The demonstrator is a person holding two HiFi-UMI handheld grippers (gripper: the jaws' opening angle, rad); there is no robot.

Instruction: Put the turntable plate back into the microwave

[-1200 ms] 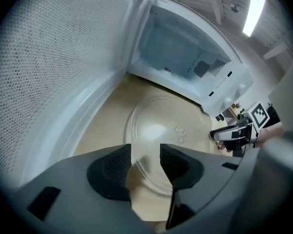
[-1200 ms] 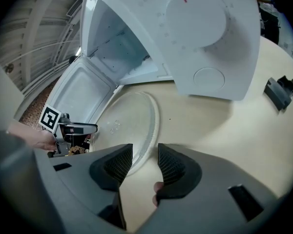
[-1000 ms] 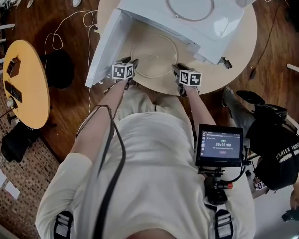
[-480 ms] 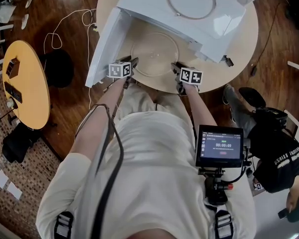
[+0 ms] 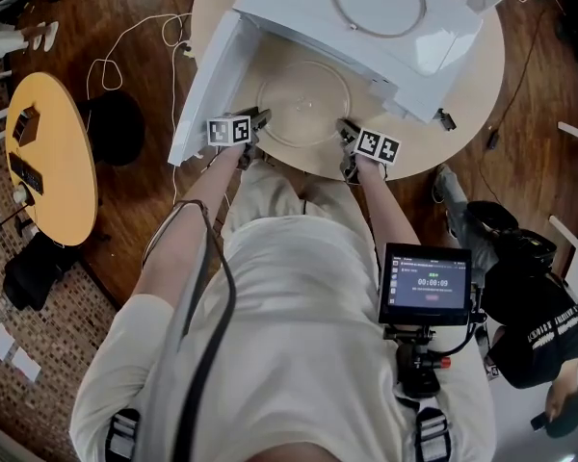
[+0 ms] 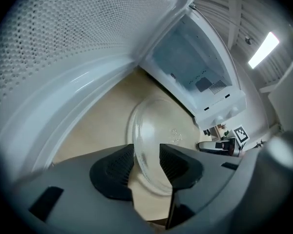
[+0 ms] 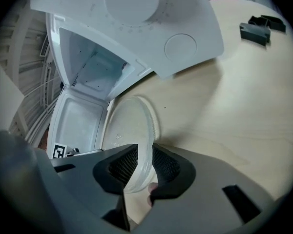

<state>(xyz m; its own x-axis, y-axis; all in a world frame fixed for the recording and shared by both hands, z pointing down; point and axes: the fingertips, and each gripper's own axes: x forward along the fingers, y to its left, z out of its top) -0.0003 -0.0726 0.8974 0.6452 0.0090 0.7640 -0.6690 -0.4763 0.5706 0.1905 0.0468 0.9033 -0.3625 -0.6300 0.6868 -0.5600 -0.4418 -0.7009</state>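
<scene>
Lying flat on the round table (image 5: 462, 104), the glass plate (image 5: 303, 102) is not yet in the microwave (image 5: 366, 17). It sits just in front of the open cavity, which looks bare inside. The pick-up seems to be the step in hand, with the lift and the placing inside left to do. At the left, the door (image 5: 204, 85) stands swung wide. Beside it the left gripper (image 5: 257, 120) slants down, rolled to one side, its jaws apart around the plate's left rim with a gap showing at the pads. Across the plate, the right gripper (image 5: 348, 130) slants down likewise at the right rim. Its jaws have just been closing, and the pads appear to pinch the rim between them.
</scene>
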